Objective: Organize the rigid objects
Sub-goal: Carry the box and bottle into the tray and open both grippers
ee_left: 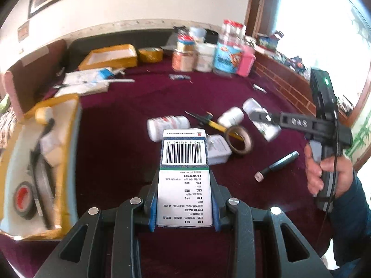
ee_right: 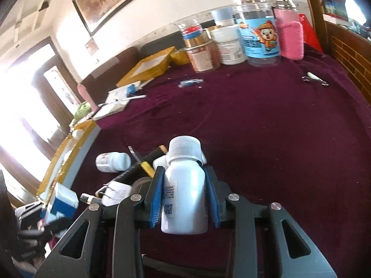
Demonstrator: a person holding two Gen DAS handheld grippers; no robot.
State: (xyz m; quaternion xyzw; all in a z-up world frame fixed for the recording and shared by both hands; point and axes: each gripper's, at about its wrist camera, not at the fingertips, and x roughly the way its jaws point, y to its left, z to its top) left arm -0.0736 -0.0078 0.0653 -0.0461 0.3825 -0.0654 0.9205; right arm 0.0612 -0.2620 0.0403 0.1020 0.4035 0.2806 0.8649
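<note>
your left gripper is clamped on a white medicine box, barcode facing up, lifted over the dark red cloth. your right gripper is squeezing a white bottle, cap pointing away from you. just past the box there's a small pile: another bottle lying down, a tape roll, a black marker off to the right. open yellow box sits on the near left. jars stand far back.
</note>
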